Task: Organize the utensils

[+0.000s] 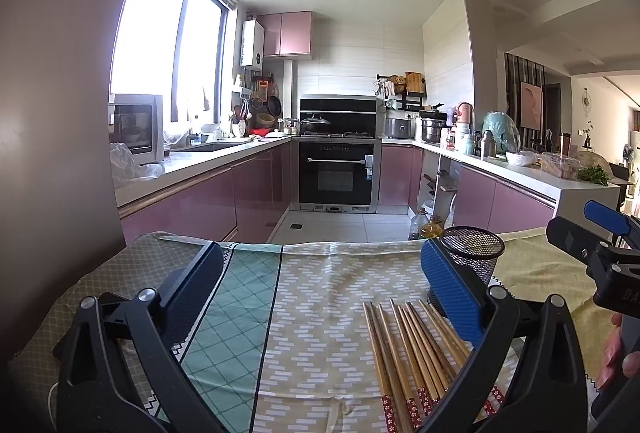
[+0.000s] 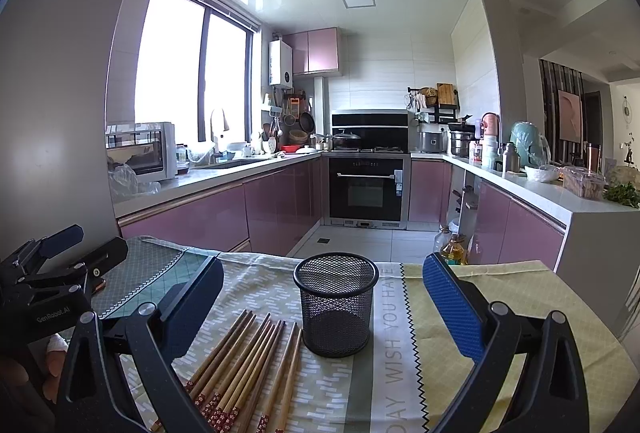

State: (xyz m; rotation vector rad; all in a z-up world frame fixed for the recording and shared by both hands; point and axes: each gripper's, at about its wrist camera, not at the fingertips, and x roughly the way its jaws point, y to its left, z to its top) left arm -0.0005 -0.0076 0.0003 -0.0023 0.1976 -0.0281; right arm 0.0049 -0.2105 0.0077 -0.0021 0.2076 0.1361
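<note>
Right wrist view: the right claw [image 2: 324,307] gapes wide, holding nothing, above the table [image 2: 500,297]. Between its fingers stands the mesh cup [image 2: 335,303], upright near the far edge, with the chopsticks [image 2: 244,369] fanned just beside it toward the near edge. The left claw [image 1: 320,293] is likewise spread and bare, its right finger [image 1: 452,293] partly hiding the cup. Oil bottles [image 2: 454,251] stand on the floor beyond.

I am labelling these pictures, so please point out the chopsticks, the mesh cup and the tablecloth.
chopsticks [image 2: 244,365]: right wrist view, on the middle of the wooden bundle.
mesh cup [image 2: 336,313]: right wrist view, on its front wall.
tablecloth [image 1: 320,313]: left wrist view, on a bare patterned part.
</note>
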